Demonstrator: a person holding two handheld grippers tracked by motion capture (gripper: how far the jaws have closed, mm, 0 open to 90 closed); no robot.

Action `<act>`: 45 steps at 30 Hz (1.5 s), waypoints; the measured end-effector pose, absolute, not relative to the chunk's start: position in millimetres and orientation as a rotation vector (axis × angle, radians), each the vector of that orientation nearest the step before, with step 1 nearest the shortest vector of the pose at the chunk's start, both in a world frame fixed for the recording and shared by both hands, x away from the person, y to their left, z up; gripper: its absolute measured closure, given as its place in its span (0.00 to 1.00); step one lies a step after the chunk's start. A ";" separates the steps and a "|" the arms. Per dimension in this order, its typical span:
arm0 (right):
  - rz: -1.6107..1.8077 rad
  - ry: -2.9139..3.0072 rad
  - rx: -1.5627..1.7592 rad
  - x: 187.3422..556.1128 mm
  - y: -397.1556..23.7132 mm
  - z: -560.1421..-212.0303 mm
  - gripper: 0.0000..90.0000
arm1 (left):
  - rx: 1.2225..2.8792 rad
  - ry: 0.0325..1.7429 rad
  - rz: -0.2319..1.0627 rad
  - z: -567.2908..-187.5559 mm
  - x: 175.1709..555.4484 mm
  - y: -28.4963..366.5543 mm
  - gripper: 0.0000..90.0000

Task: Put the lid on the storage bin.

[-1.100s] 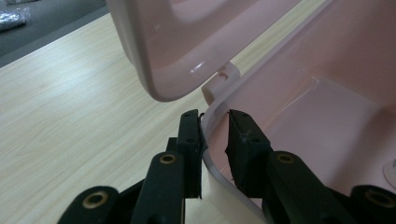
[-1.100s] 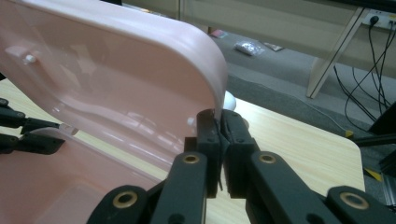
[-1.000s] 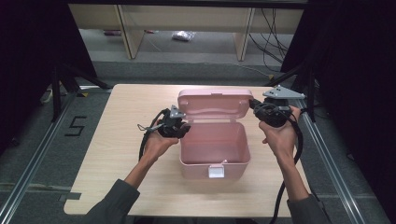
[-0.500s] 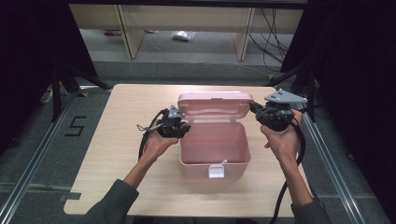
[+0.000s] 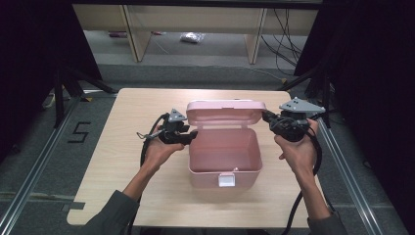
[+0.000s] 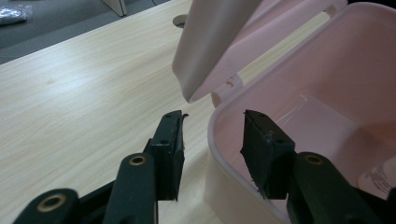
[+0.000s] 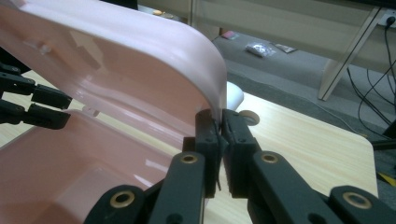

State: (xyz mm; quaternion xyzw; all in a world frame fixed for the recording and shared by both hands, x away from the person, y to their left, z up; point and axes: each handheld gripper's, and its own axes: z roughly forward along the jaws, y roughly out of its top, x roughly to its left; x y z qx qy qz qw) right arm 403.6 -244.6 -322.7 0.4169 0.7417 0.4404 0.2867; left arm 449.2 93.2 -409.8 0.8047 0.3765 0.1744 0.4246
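While the right claw point(image 7: 219, 140) clamps the lid point(image 5: 226, 111), the left claw point(image 6: 212, 149) has just opened astride the pink box's point(image 5: 222, 169) wall.

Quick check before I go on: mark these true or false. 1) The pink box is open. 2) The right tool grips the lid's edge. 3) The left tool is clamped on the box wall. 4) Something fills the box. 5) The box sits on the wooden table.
1) True: the pink plastic box has its lid raised.
2) True: the right tool pinches the lid's rim.
3) False: the left tool straddles the wall, jaws just opening, pads apart from it.
4) False: its inside looks bare.
5) True: it stands on the light wooden table.
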 end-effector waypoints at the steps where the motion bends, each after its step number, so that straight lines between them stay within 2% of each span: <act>1: 1.178 1.981 1.099 403.5 -245.3 -323.2 0.96 | 2.008 0.944 0.431 -408.9 447.8 94.1 0.62; 13: 1.245 1.990 1.113 394.2 -251.3 -330.9 0.94 | 1.983 0.917 0.357 -399.9 423.8 108.5 0.47; 23: 1.247 1.990 1.091 391.8 -253.6 -332.6 0.93 | 1.993 0.894 0.310 -396.1 404.8 122.9 0.43; 45: 1.268 2.020 1.094 376.9 -255.8 -339.8 0.88 | 2.000 0.849 0.337 -399.8 362.4 139.0 0.37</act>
